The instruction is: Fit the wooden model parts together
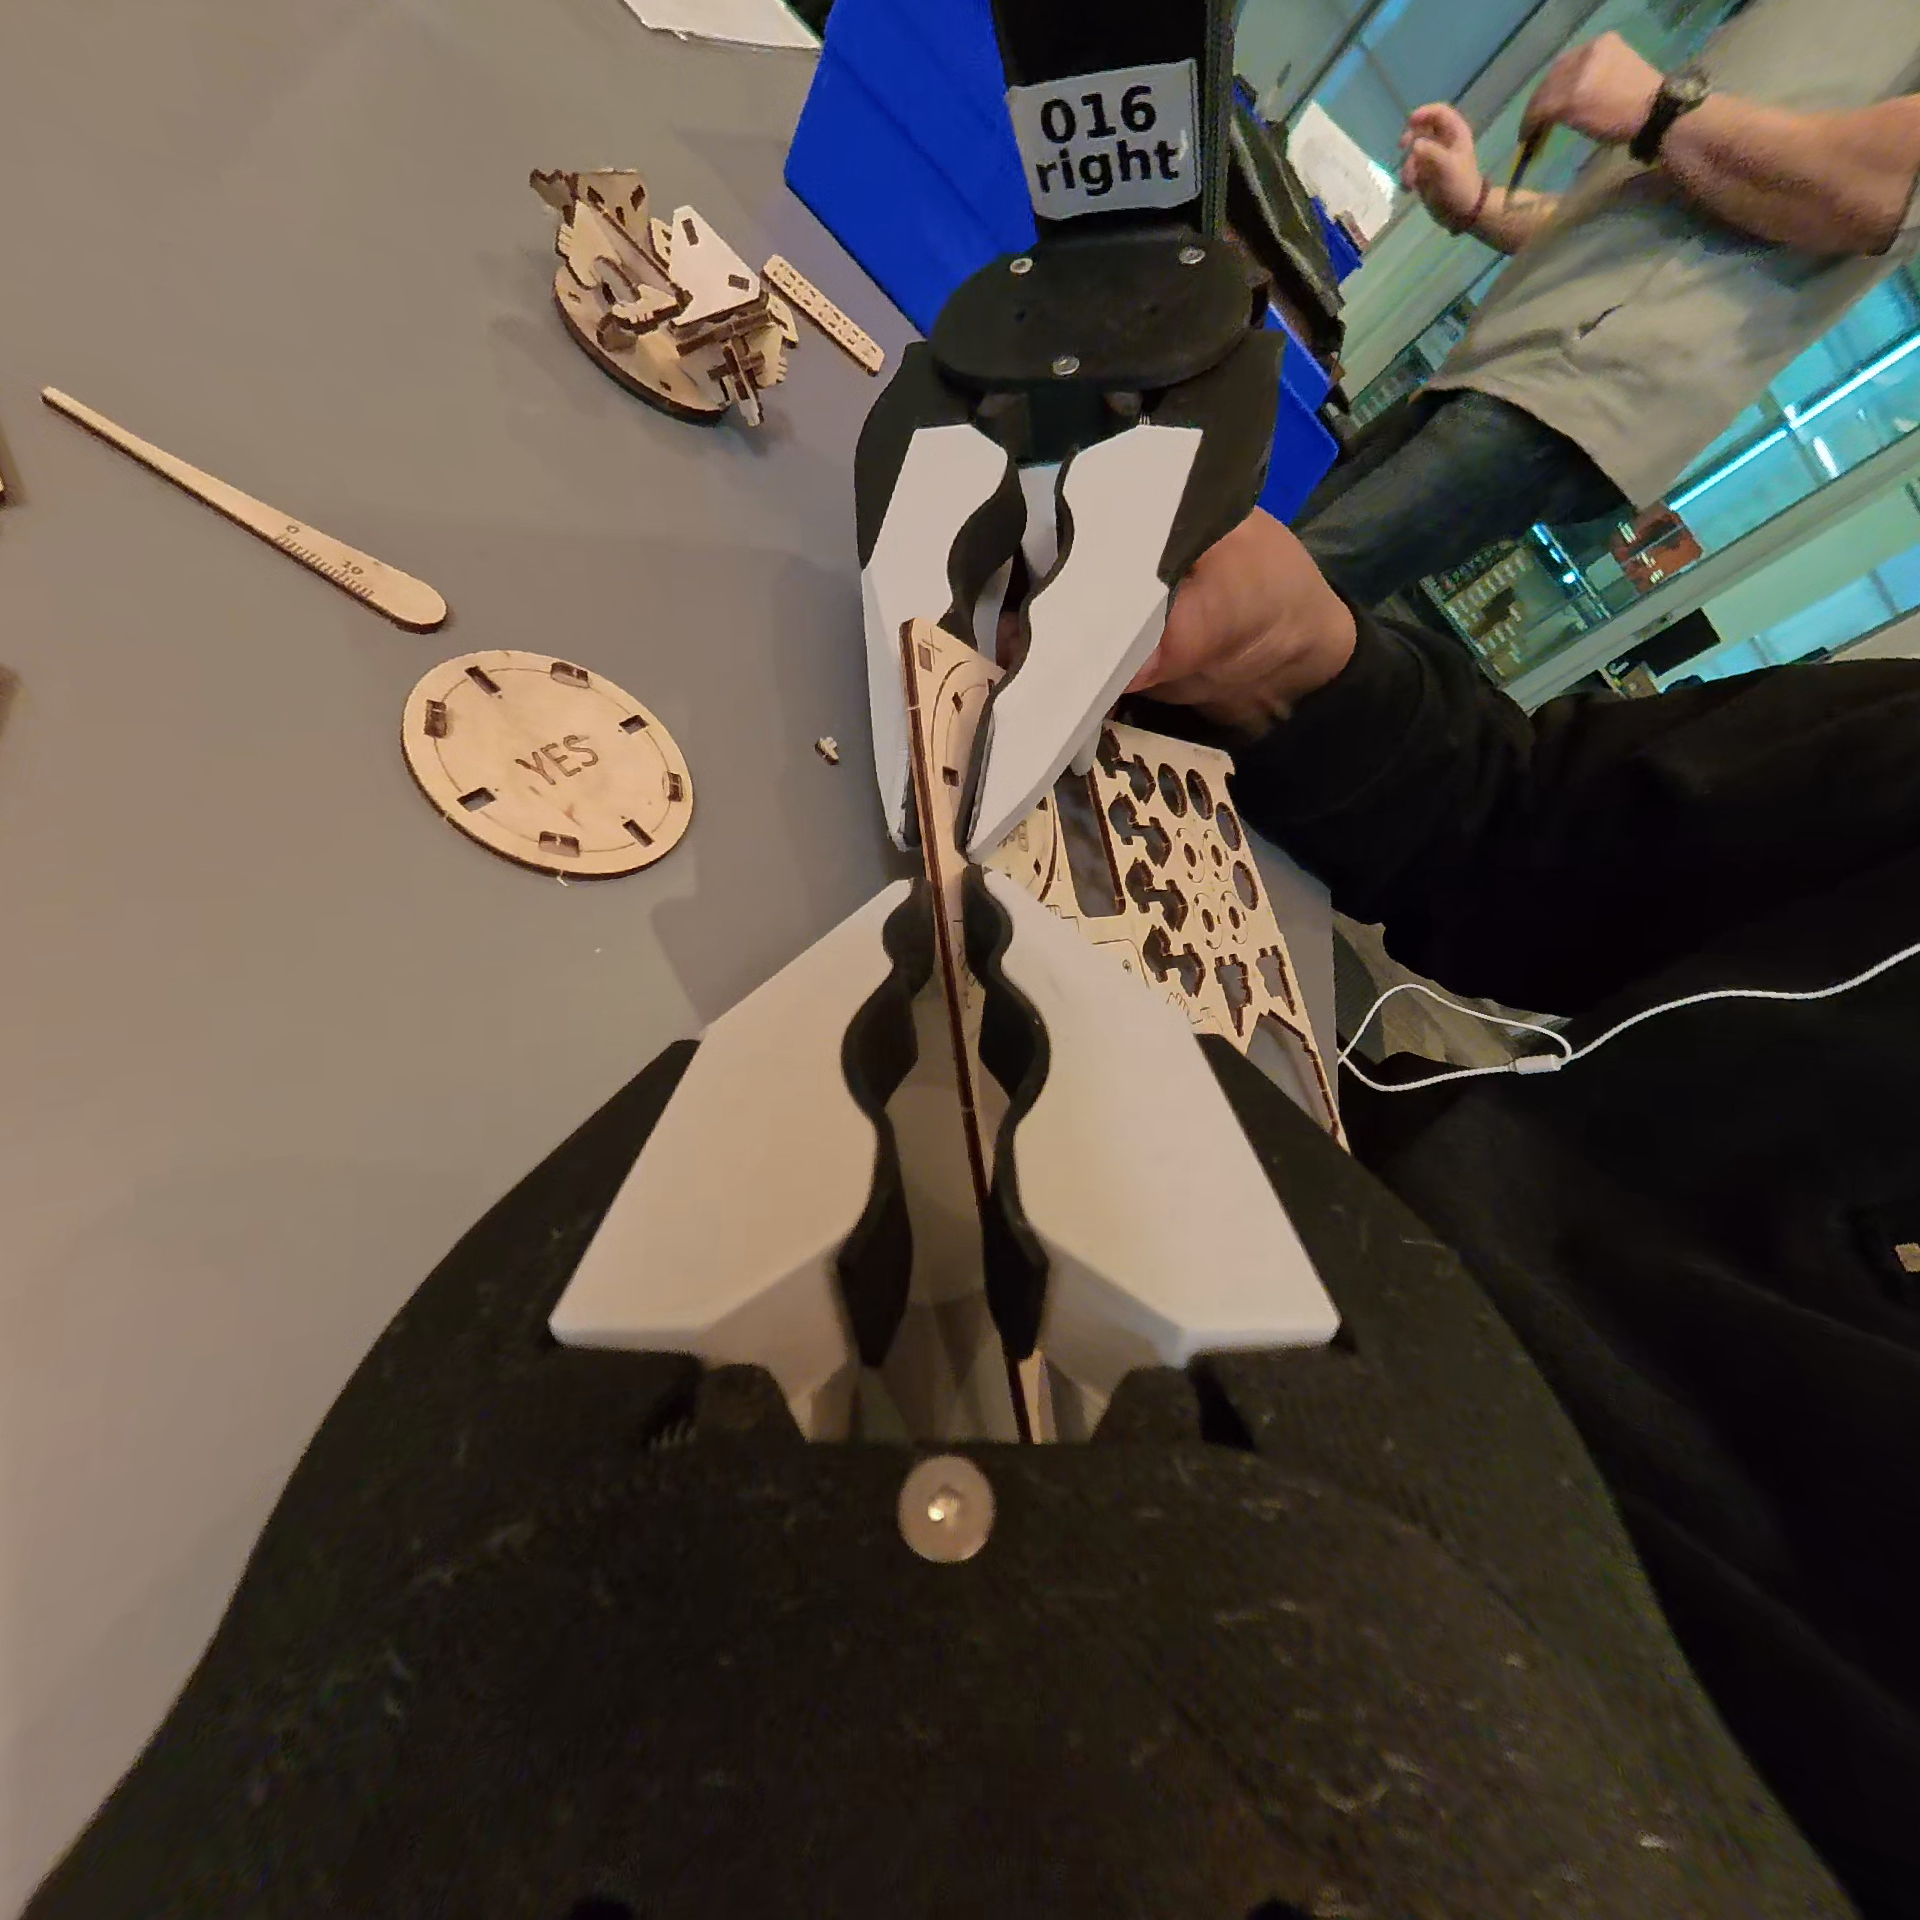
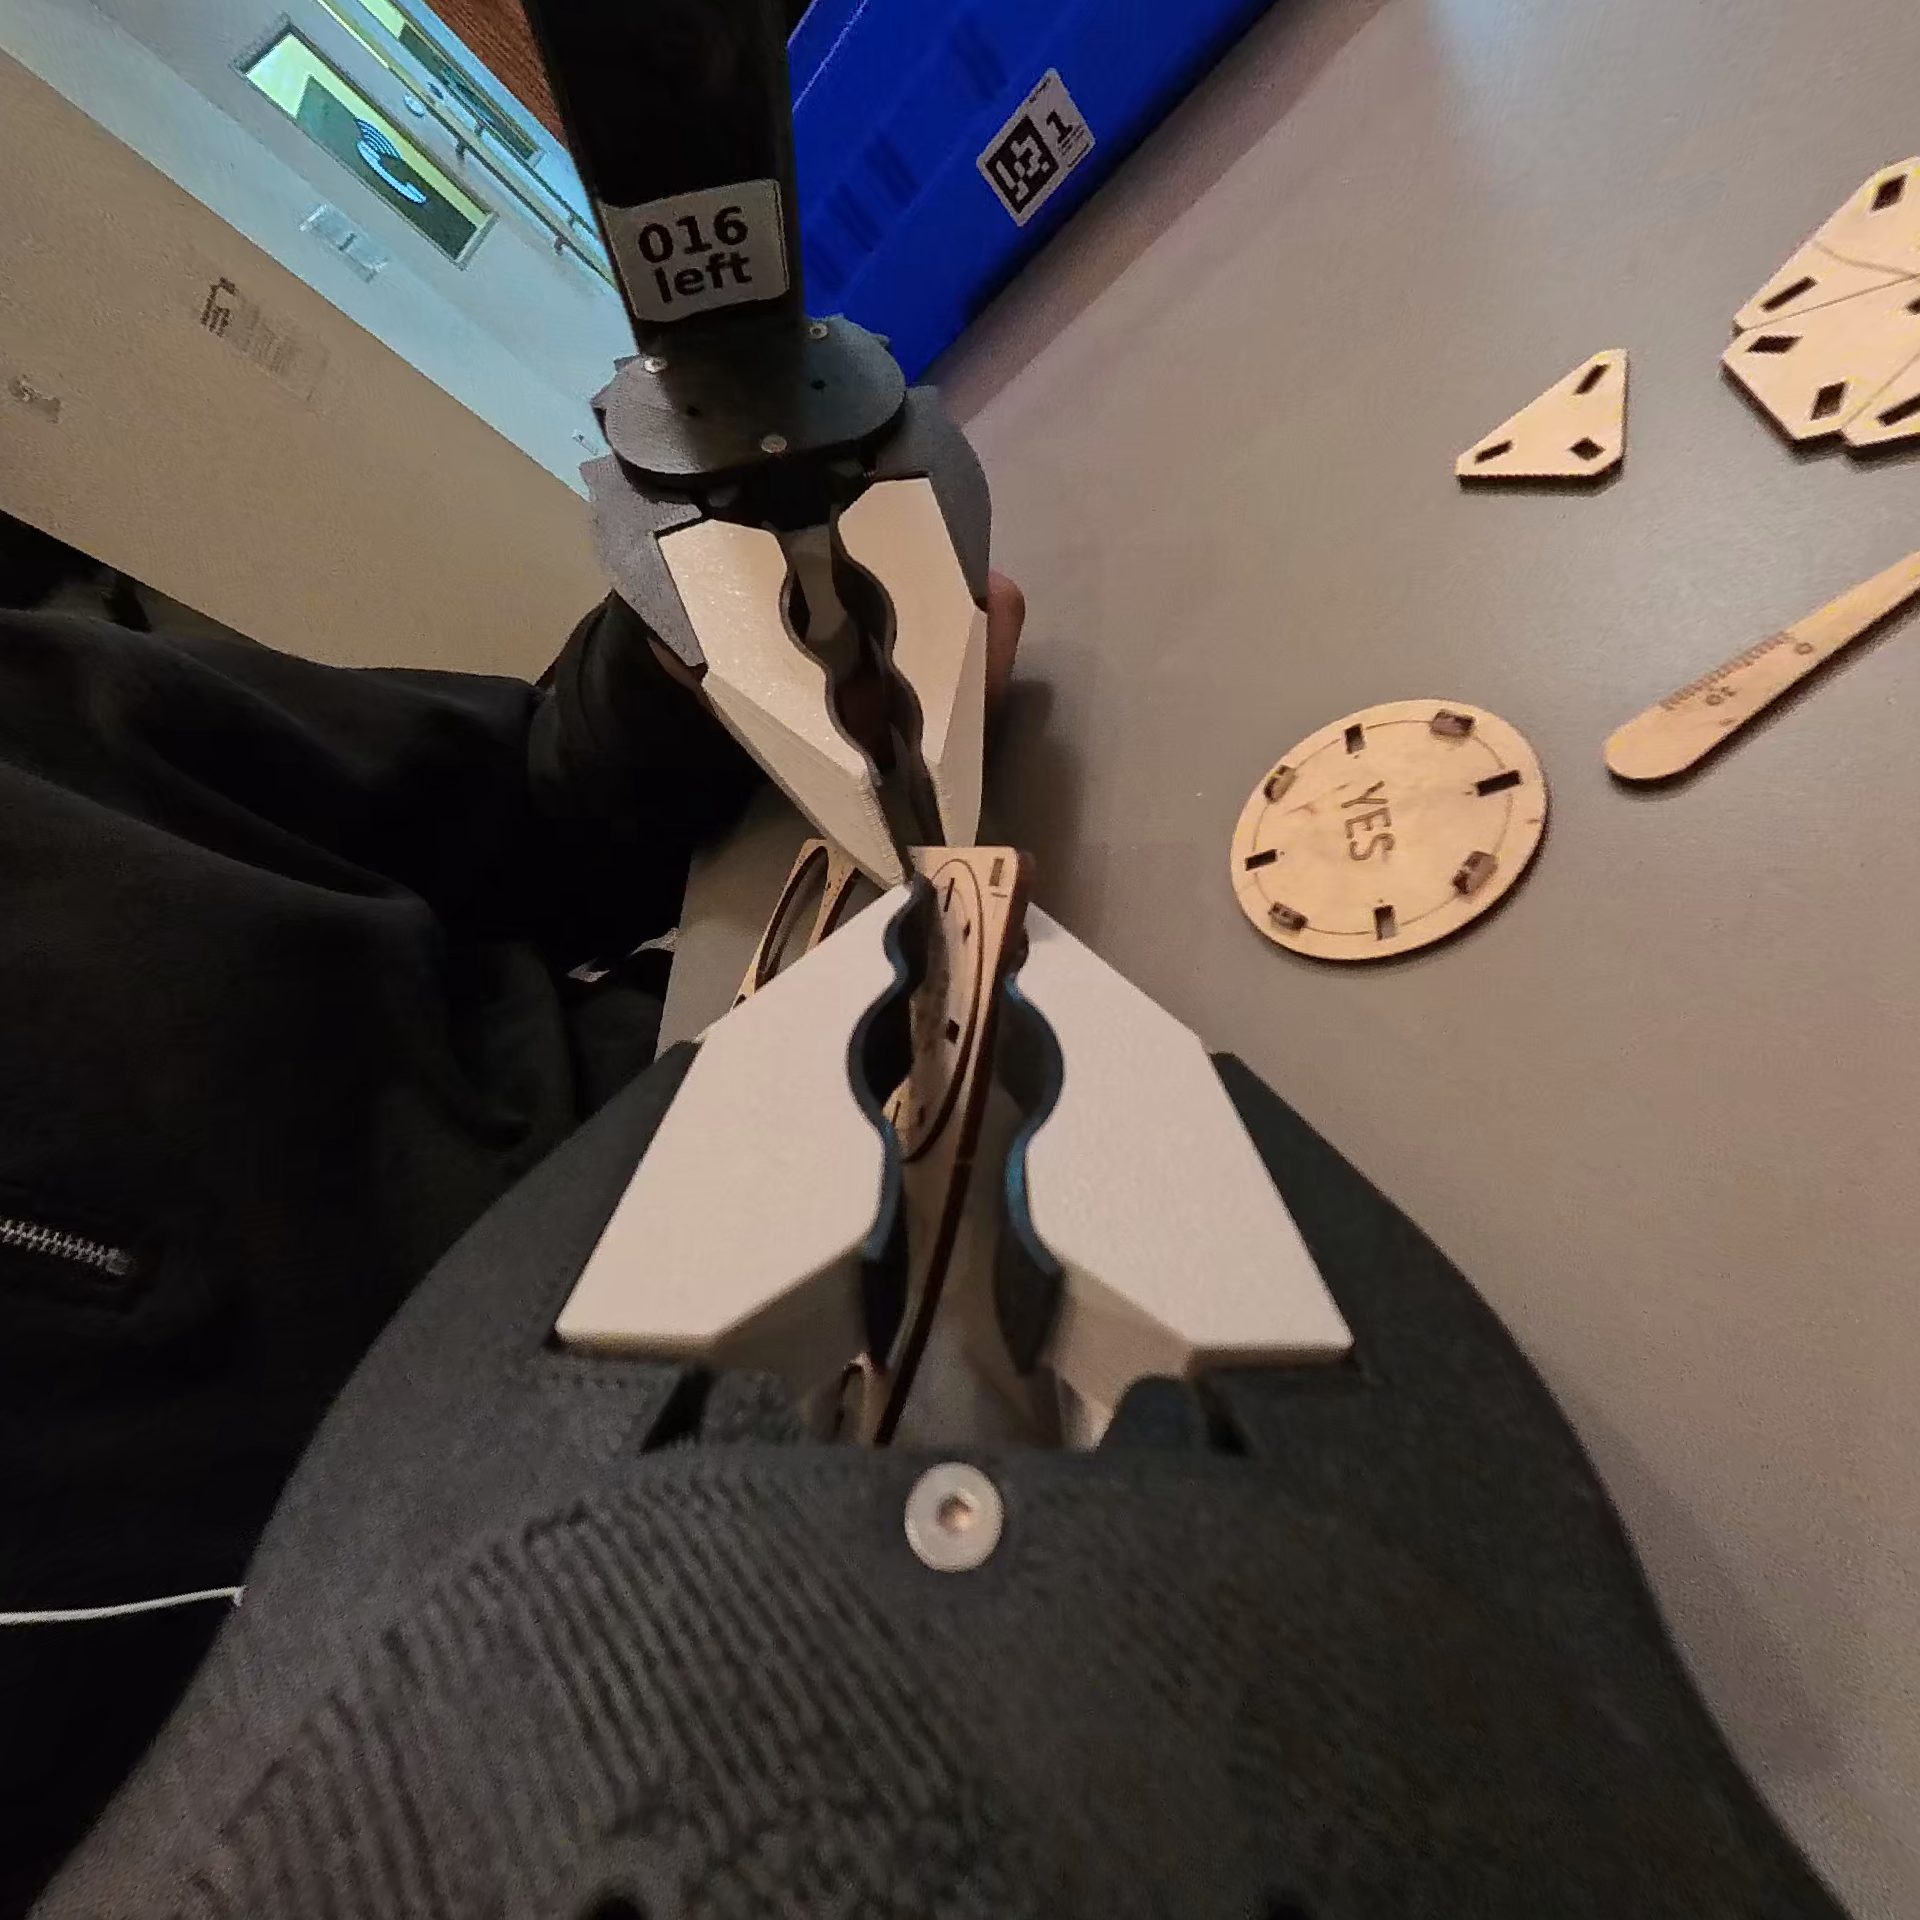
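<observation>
Grey table (image 1: 208, 260): wooden slotted disc (image 1: 548, 766), tapered wooden ruler stick (image 1: 244, 509), part-built wooden model (image 1: 665, 301), triangular wooden piece (image 2: 1548, 421). Blue bin (image 1: 894, 156) behind.

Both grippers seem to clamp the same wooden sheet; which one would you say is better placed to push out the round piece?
Probably the right gripper: its fingertips sit over the round outline on the wooden sheet, while the left gripper clamps the edge.

Right tool (image 2: 961, 914) clamps wooden sheet (image 2: 977, 904) (left tool (image 2: 904, 831) opposite); disc (image 2: 1387, 826) nearby.

Grey table (image 1: 260, 260), blue bin (image 2: 935, 156) at its far edge, glass partitions (image 1: 1766, 468), beige wall (image 2: 208, 468)
</observation>
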{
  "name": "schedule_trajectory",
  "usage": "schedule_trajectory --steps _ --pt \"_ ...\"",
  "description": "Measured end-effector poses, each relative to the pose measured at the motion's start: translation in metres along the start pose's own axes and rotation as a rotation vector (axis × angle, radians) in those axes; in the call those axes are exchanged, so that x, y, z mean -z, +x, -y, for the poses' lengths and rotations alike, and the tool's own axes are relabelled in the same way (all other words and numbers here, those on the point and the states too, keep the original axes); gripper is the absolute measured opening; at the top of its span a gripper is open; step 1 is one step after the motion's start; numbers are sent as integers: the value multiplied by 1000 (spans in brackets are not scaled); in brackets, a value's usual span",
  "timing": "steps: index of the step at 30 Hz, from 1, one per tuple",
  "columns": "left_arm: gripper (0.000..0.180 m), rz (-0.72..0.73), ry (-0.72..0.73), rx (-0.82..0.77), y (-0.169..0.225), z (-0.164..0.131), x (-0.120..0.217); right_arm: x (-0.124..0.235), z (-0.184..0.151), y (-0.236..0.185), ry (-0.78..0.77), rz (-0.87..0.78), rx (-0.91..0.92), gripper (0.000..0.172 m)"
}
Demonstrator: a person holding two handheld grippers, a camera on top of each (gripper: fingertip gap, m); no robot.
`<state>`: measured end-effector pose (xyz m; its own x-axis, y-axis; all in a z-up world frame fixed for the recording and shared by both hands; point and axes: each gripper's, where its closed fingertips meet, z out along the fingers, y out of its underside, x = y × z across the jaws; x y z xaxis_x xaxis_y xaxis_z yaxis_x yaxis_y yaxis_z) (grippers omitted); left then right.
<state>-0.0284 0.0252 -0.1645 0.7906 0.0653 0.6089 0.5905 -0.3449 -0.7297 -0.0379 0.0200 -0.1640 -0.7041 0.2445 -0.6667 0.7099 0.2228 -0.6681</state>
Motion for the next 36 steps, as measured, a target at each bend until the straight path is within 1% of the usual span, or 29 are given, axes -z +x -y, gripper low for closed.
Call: schedule_trajectory --steps 7,11,13,15,17,19,22,24,26,29,30,33,36 --pt "2 5 -4 8 -1 -1 -1 0 0 1 -10 -36 16 8" --pt "2 -14 3 39 -1 0 0 0 1 1 -15 -61 43 9" --pt "2 -17 21 54 -3 3 2 0 4 3 5 -84 93 13" --pt "2 -39 35 81 -2 4 4 0 7 8 31 -126 136 22" --pt "1 -36 44 73 -2 5 5 1 7 11 33 -139 106 30" --pt "1 -35 39 68 -2 5 4 2 7 10 57 -79 31 28" --pt "1 -39 44 55 0 5 4 8 9 9 111 21 -76 20" --pt "1 -51 51 49 2 6 5 11 12 7 131 53 -103 12" --pt "1 -53 48 45 2 6 4 11 11 7 126 63 -117 12" --pt "4 -53 68 49 2 9 4 13 14 0 147 125 -158 4" --pt "2 -57 75 53 3 10 3 12 13 -1 147 146 -172 3" --pt "2 -53 72 58 2 10 3 11 13 -1 142 148 -177 3" --pt "2 -30 65 60 -1 9 2 8 11 1 120 110 -150 3"
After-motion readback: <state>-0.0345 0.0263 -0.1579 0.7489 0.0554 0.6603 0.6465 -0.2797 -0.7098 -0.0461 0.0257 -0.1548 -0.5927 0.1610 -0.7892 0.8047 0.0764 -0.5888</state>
